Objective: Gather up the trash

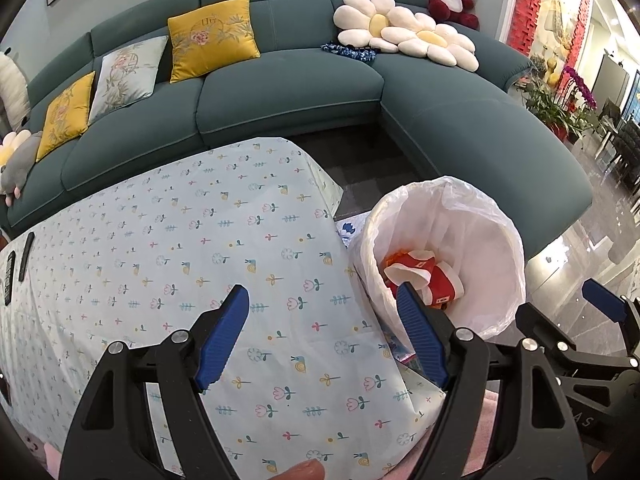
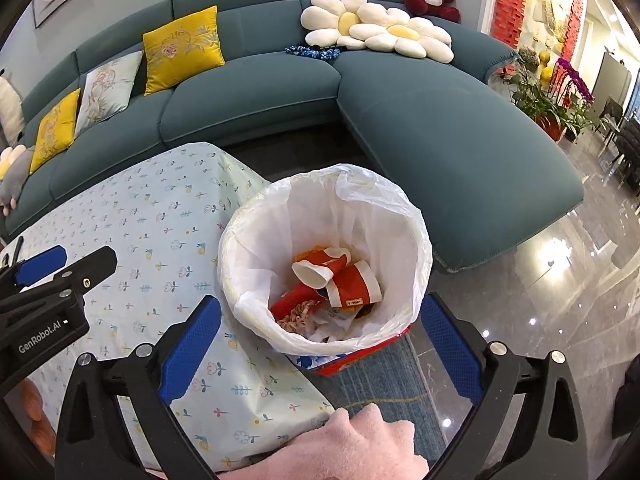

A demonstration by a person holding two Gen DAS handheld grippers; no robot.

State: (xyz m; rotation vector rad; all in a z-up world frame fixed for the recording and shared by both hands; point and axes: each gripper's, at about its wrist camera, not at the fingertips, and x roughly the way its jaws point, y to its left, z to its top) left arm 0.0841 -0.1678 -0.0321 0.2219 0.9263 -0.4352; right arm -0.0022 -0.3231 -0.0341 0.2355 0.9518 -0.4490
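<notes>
A trash bin lined with a white bag (image 2: pixel 400 216) stands on the floor at the table's right corner; it also shows in the left wrist view (image 1: pixel 496 216). Inside lie red paper cups (image 2: pixel 352 280) and other crumpled trash; the cups show in the left wrist view (image 1: pixel 436 276) too. My left gripper (image 1: pixel 324 300) is open and empty above the floral tablecloth (image 1: pixel 200 240), left of the bin. My right gripper (image 2: pixel 320 312) is open and empty, its jaws wide apart above the bin's near rim.
A teal sectional sofa (image 2: pixel 440 128) with yellow cushions (image 2: pixel 180 48), flower pillows and a red plush bear curves behind. Dark remotes (image 1: pixel 16 264) lie at the table's far left. A glossy floor (image 2: pixel 560 280) and potted flowers (image 2: pixel 560 96) are on the right.
</notes>
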